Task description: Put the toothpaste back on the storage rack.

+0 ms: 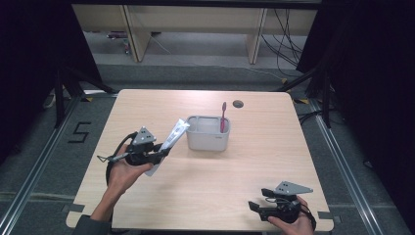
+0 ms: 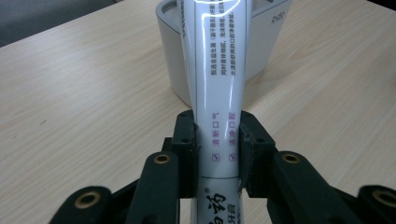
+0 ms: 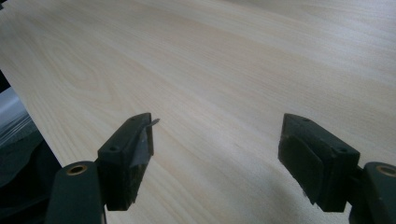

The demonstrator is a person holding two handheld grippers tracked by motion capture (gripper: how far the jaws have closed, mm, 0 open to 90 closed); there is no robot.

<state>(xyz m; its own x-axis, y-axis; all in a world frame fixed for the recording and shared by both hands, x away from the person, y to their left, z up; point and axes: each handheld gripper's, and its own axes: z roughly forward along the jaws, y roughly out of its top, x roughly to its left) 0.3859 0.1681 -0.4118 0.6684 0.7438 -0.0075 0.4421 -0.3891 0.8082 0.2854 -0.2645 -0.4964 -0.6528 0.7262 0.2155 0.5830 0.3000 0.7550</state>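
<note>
- The table (image 1: 205, 176) has a pale wood-grain top with rounded corners; it stands on a grey floor (image 1: 39, 161) marked with black tape.
- A small round dark hole (image 1: 238, 104) sits near the table's far edge, a little right of the middle.
- A light grey tub (image 1: 208, 139) with rounded corners stands directly on the table, in its far half near the middle.
- The tub sits just on the near side of the hole, apart from it.
</note>
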